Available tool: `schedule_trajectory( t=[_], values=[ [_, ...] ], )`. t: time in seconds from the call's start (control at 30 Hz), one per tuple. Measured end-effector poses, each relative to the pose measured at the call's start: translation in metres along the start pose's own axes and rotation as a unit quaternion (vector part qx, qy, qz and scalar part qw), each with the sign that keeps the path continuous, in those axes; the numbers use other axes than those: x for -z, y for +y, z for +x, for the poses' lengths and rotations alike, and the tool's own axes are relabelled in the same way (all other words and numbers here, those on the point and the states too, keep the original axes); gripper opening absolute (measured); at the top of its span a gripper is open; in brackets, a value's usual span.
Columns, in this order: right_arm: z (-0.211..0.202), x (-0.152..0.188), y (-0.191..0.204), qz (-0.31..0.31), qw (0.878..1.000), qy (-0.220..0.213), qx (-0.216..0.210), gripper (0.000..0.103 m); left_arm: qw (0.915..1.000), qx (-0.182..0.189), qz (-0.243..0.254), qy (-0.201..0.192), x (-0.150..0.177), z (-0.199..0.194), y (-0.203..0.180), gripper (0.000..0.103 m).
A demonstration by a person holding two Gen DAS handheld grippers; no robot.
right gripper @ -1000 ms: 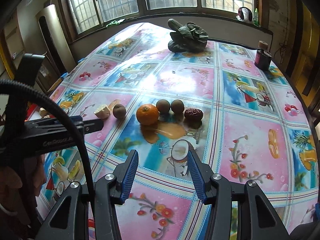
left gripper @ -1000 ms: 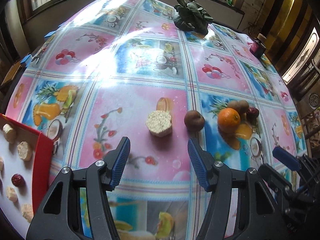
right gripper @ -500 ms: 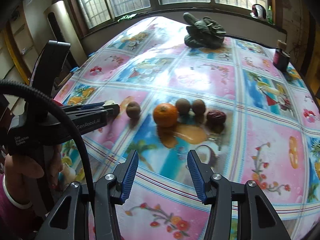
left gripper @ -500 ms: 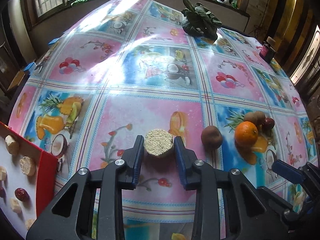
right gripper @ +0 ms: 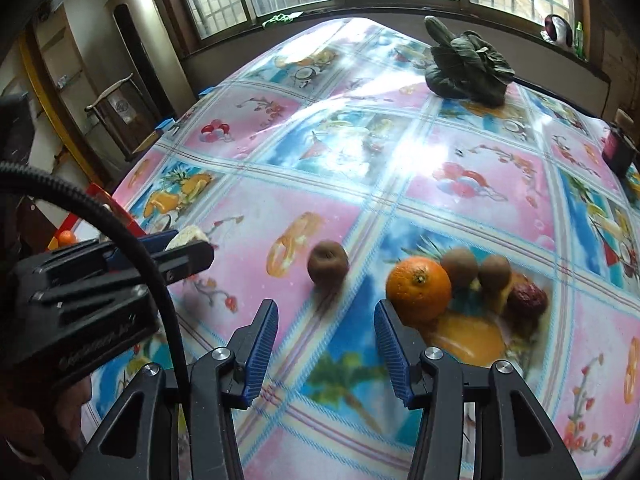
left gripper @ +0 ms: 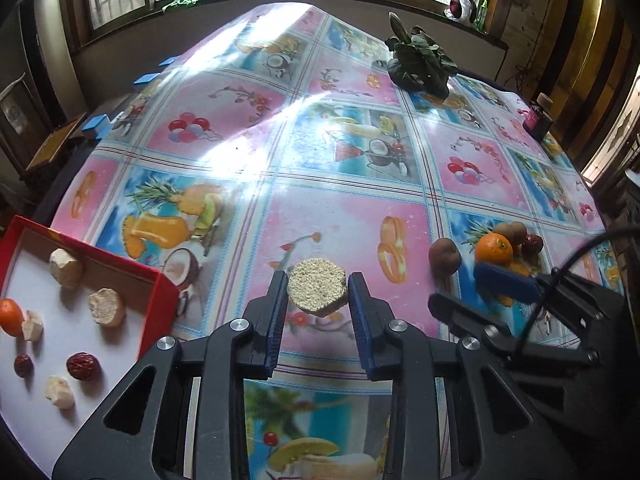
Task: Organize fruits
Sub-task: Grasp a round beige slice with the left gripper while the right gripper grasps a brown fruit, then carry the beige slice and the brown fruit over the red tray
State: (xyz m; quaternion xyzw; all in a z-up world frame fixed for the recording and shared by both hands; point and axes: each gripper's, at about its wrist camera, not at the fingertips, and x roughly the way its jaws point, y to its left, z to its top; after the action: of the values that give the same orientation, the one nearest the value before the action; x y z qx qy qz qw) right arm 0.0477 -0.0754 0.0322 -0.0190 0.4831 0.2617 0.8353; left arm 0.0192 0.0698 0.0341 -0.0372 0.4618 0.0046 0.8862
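To the left of the left gripper (left gripper: 318, 310) sits the red box (left gripper: 160, 300). It has pale chunks, two dates and an orange in it. The left gripper squeezes the grainy cake (left gripper: 317, 291), lifted off the table, likely to carry it to the box. The right gripper (right gripper: 326, 350) is open and holds nothing. A kiwi (right gripper: 328, 261) lies just ahead, probably next.

free: tablecloth (left gripper: 248, 128) middle | blocked: fruit cluster (right gripper: 460, 280) right; red box (left gripper: 160, 292) left

Black left gripper (left gripper: 318, 312), 2 blue ribbed pads (silver screws), black cable
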Motion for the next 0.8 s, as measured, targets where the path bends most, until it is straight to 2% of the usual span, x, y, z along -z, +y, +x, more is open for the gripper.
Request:
schedule_trajectory(
  t=[0.17,0.2,0.3,0.33,0.4,0.67,0.8],
  values=[
    [0.009,-0.013,0.013,-0.023,0.999,-0.022,0.037,0.049,1.0,-0.001,-0.003,0.004,0.002,-0.001,0.006,0.03],
    [0.011,-0.015,0.015,-0.027,0.999,-0.022,0.042,0.045,1.0,-0.002,-0.003,0.005,0.003,-0.001,0.006,0.03],
    [0.02,-0.018,0.02,-0.036,0.998,-0.006,0.053,0.025,1.0,-0.003,-0.003,0.007,0.005,-0.003,0.008,0.03],
    [0.023,-0.017,0.022,-0.04,0.998,-0.001,0.056,0.023,1.0,-0.003,-0.004,0.006,0.006,-0.004,0.01,0.03],
    [0.021,-0.013,0.025,-0.047,0.997,-0.005,0.067,0.023,1.0,-0.004,-0.007,0.004,0.006,-0.006,0.012,0.03],
    [-0.015,0.009,0.019,-0.012,0.999,-0.033,0.028,0.023,0.9999,0.001,-0.014,-0.006,0.015,-0.021,0.015,0.03],
    [-0.032,0.019,0.022,-0.004,0.999,-0.045,0.028,0.023,0.9999,0.004,-0.012,-0.008,0.021,-0.029,0.013,0.03]
  ],
)
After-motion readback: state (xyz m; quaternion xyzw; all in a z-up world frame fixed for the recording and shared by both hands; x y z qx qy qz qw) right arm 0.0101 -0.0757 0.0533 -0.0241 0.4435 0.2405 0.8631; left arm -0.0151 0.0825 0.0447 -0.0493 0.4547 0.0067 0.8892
